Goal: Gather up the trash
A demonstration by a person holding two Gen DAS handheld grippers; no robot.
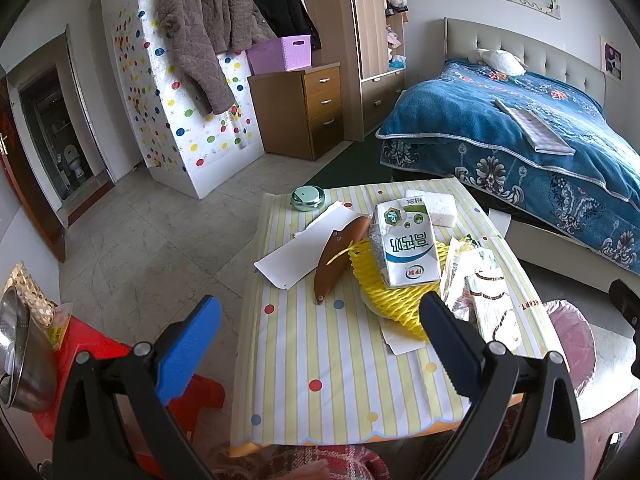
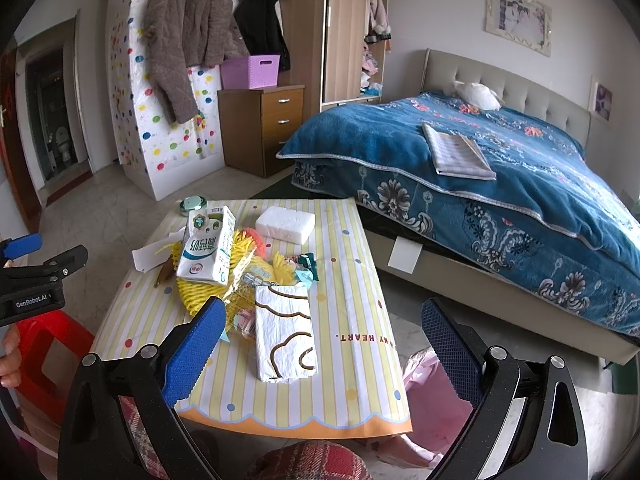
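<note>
Between my right claw's (image 2: 320,344) wide-open fingers: crinkled white paper bag with brown loops (image 2: 285,332), light, floppy; pinch its near edge. Left claw (image 1: 320,340) wide too.

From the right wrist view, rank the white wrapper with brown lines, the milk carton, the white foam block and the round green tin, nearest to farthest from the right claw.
1. White wrapper, just ahead of the right claw, table's near half.
2. Milk carton, on the yellow netting, left of centre.
3. White foam block, farther back.
4. Round green tin, far left corner.
</note>
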